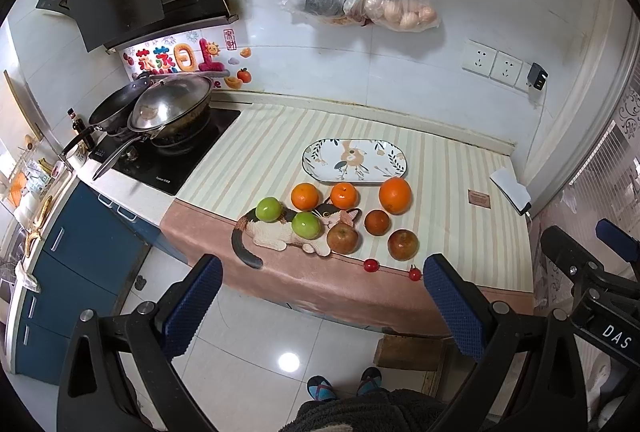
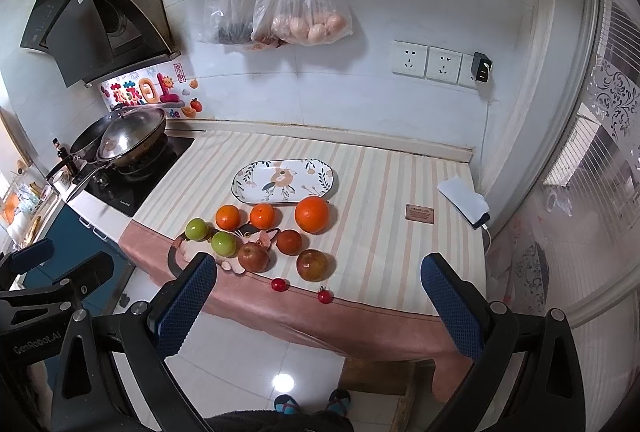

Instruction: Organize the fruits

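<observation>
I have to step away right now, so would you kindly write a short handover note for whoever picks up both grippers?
Left gripper: open, empty, held off the counter's front edge. Right gripper: the same.
Fruit sits loose on the striped cloth: two green apples, three oranges, a dark orange, two red-brown apples, two cherry tomatoes nearest the front edge.
The oval plate behind them holds nothing.
Done: nothing yet. Left: all the sorting, probably onto the plate.
</observation>
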Action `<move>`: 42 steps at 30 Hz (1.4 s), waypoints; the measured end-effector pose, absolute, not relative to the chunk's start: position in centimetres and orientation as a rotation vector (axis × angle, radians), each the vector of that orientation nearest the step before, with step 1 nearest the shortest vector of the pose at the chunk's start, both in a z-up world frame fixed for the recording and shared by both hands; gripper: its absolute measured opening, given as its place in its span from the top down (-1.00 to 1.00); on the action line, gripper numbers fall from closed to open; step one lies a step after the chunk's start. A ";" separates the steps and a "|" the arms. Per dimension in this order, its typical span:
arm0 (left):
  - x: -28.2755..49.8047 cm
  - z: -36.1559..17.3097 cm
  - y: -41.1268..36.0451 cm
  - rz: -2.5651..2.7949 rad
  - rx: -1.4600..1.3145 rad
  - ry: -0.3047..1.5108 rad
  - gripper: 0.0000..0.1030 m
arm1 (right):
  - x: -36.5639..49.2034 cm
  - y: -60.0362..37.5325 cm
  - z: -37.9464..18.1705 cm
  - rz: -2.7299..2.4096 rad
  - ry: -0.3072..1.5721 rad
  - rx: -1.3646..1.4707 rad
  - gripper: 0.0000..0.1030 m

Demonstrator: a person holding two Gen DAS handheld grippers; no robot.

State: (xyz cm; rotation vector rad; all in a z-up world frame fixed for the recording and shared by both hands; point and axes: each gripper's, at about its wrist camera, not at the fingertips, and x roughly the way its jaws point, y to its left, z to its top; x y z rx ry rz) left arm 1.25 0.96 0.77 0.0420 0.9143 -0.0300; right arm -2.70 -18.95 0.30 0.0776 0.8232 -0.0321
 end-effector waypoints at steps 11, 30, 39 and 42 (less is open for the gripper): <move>4.4 -0.7 1.0 0.088 0.065 0.857 -1.00 | 1.4 -21.9 -2.8 0.017 0.857 0.189 -1.00; 22.4 -17.7 5.6 0.164 -0.083 1.269 -0.96 | 22.5 -22.0 -24.2 0.108 1.271 0.330 -1.00; 32.2 -25.1 7.5 0.055 -0.118 1.462 -0.82 | 31.5 -19.8 -31.6 0.013 1.407 0.403 -0.99; 35.0 -27.4 7.5 0.021 -0.114 1.515 -0.81 | 33.3 -19.1 -33.3 -0.010 1.443 0.418 -0.99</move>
